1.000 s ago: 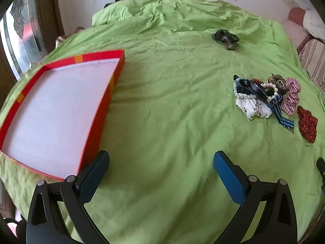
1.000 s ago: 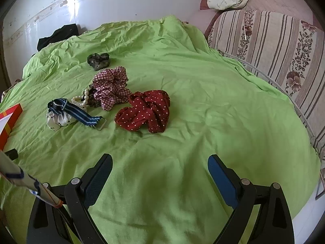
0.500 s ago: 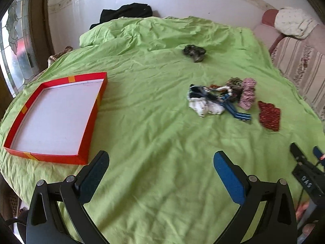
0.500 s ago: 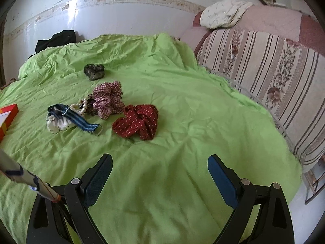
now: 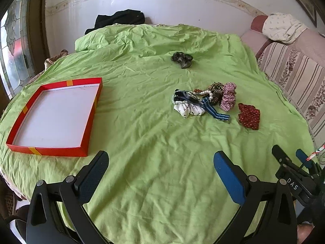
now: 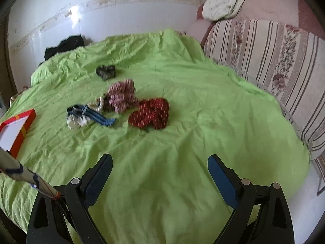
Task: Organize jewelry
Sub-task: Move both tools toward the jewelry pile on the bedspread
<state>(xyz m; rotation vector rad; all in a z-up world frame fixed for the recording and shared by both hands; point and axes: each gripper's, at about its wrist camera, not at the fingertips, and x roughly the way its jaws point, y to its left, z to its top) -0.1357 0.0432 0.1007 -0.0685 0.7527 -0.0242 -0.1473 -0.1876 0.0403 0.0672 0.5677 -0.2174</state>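
A pile of accessories lies mid-bed: a pearl bracelet (image 5: pixel 209 94), a white spotted scrunchie (image 5: pixel 187 108), a blue striped strap (image 5: pixel 215 113), a pink checked scrunchie (image 5: pixel 228 98) (image 6: pixel 121 96) and a red dotted scrunchie (image 5: pixel 249 116) (image 6: pixel 150 113). A dark scrunchie (image 5: pixel 181 59) (image 6: pixel 106 72) lies apart, farther back. An empty red tray (image 5: pixel 54 150) (image 6: pixel 20 131) sits at the left. My left gripper (image 5: pixel 160 162) is open and empty over the near bed. My right gripper (image 6: pixel 159 165) is open and empty, well short of the pile; it also shows in the left wrist view (image 5: pixel 292 160).
The green sheet (image 5: pixel 142 85) covers the whole bed. A striped sofa (image 6: pixel 274 61) runs along the right edge. A black garment (image 5: pixel 119 19) lies at the headboard by the tiled wall. A window (image 5: pixel 12 46) is at the left.
Both grippers have pulled back and risen, so the pile and the tray look smaller and farther off. The right gripper has come into the left wrist view. Both stay open.
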